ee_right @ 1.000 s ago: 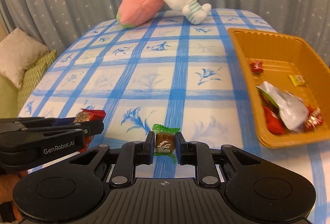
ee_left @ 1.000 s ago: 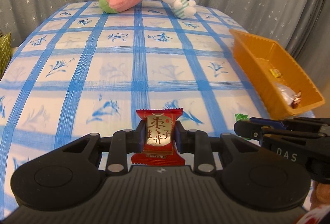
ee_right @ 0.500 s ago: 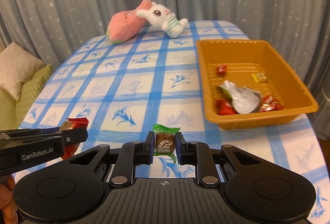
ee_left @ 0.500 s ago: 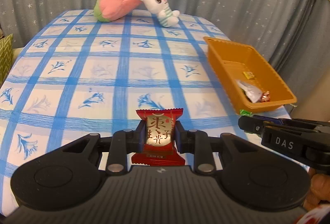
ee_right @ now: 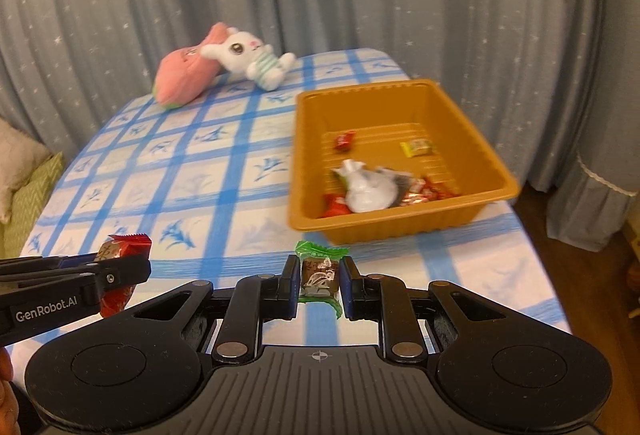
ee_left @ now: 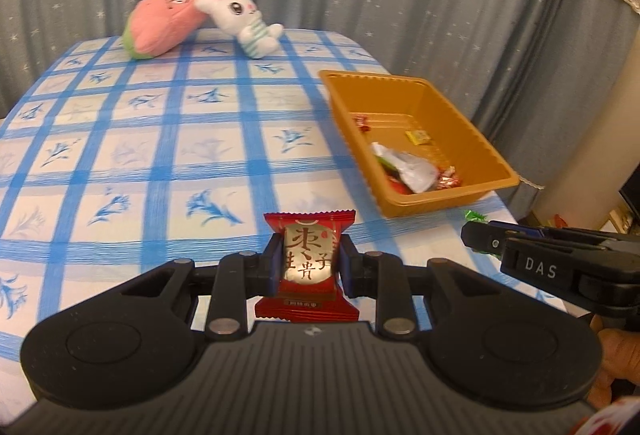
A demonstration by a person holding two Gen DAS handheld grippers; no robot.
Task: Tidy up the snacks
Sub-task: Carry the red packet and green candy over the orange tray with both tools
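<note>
My left gripper (ee_left: 308,262) is shut on a red snack packet (ee_left: 308,267) with gold characters, held above the near part of the table. My right gripper (ee_right: 320,277) is shut on a small green-wrapped candy (ee_right: 319,273). Each gripper shows in the other's view: the right gripper (ee_left: 480,235) at the right edge, the left gripper (ee_right: 136,267) at the left with the red packet (ee_right: 120,255). An orange tray (ee_right: 400,231) with several wrapped snacks inside sits ahead and to the right of both grippers.
A blue-checked tablecloth (ee_left: 168,155) covers the table. A pink plush (ee_left: 160,23) and a white rabbit plush (ee_left: 248,23) lie at the far edge before a grey starred curtain. Cushions (ee_right: 24,171) sit off the table's left side. The table's right edge drops off past the tray.
Both grippers have pulled back and risen with their snacks still held. The tray and plush toys now look smaller and farther, and more of the table shows.
</note>
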